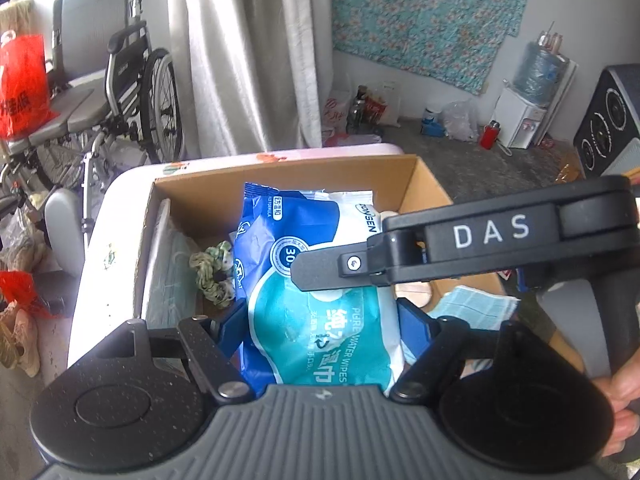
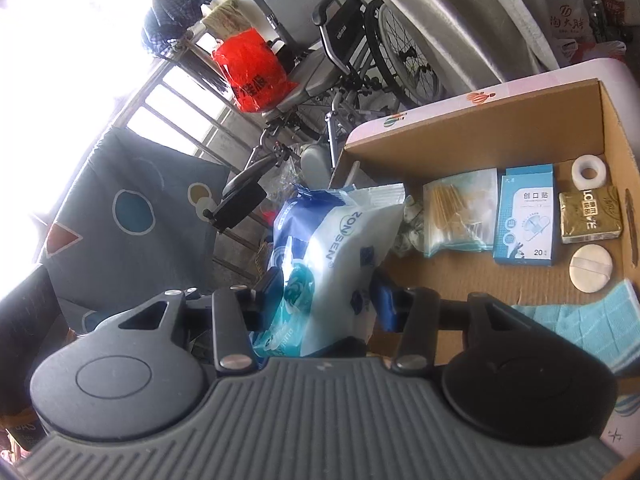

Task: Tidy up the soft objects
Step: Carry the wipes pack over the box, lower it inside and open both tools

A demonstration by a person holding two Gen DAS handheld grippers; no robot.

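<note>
A blue and white pack of wet wipes is held over an open cardboard box. My left gripper is shut on its near end. My right gripper is shut on the same pack, and its black body crosses over the pack in the left wrist view. In the box lie a green scrunchie, a cotton swab bag, a blue plaster box, a tape roll, a gold tissue pack, a round puff and blue face masks.
The box sits on a white table with printed motifs. A wheelchair and a red bag stand to the left behind it. A curtain hangs behind. A water dispenser and a speaker are at the right.
</note>
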